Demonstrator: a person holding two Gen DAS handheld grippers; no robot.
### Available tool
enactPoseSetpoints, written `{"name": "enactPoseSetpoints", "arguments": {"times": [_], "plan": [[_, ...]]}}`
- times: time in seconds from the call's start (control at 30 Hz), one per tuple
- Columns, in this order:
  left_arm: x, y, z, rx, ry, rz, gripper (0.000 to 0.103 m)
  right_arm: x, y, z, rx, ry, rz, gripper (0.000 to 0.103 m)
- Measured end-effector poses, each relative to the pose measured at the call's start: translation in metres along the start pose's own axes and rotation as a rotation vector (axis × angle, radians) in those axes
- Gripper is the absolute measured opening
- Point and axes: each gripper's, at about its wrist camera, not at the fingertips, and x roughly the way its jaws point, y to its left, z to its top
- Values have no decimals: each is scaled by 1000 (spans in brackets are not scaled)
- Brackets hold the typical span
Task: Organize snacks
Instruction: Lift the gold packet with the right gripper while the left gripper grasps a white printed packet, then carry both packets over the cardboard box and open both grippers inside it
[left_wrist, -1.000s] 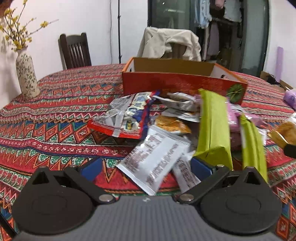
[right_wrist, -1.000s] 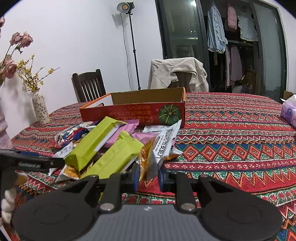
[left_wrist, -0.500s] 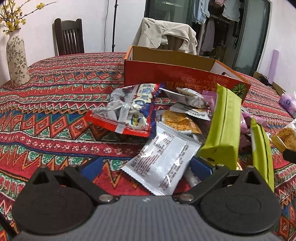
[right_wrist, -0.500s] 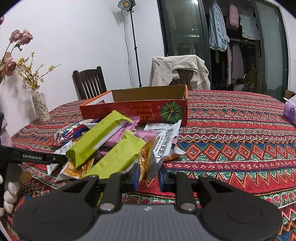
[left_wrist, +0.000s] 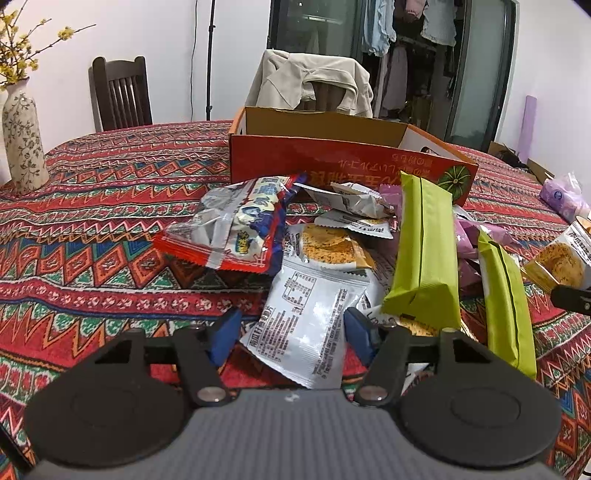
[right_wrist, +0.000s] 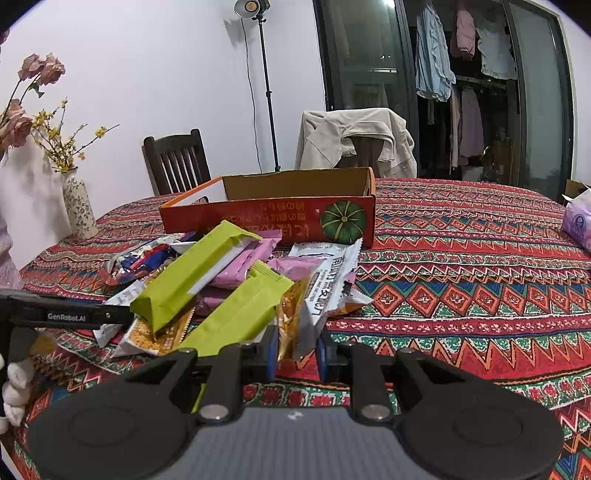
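Observation:
A heap of snack packets lies on the patterned tablecloth (left_wrist: 92, 229) in front of an open orange cardboard box (left_wrist: 332, 162). My left gripper (left_wrist: 291, 334) is closing its jaws around a white printed packet (left_wrist: 306, 321), which lies flat between the blue pads without being squeezed. Two long green packs (left_wrist: 424, 251) (left_wrist: 506, 295) lie to its right, and a red-and-blue bag (left_wrist: 236, 229) to its left. My right gripper (right_wrist: 295, 350) is shut on a gold-and-white cracker packet (right_wrist: 314, 295) at the heap's near right edge. The same box (right_wrist: 258, 218) stands behind the heap.
A flowered vase (left_wrist: 22, 144) stands at the table's far left. A dark wooden chair (left_wrist: 122, 92) and a chair draped with a beige jacket (left_wrist: 314, 81) are behind the table. A purple tissue pack (right_wrist: 580, 221) lies at the right. A person's hand (right_wrist: 14, 391) holds the left gripper.
The left gripper's jaws have come in from wide apart to close beside the white packet, and its view has tipped slightly. The right gripper has kept still on its packet.

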Motion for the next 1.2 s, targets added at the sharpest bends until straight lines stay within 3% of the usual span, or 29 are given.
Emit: {"name": "enactPoseSetpoints", "arguments": {"times": [0.37, 0.7, 1.2], "plan": [[-40, 2, -4, -7, -103, -8, 62, -17, 14, 5, -23, -33, -9, 20], [-70, 1, 15, -2, -205, -27, 62, -27, 21, 22, -29, -78, -9, 20], [-66, -16, 62, 0, -277, -37, 62, -8, 20, 63, -17, -113, 0, 20]]}}
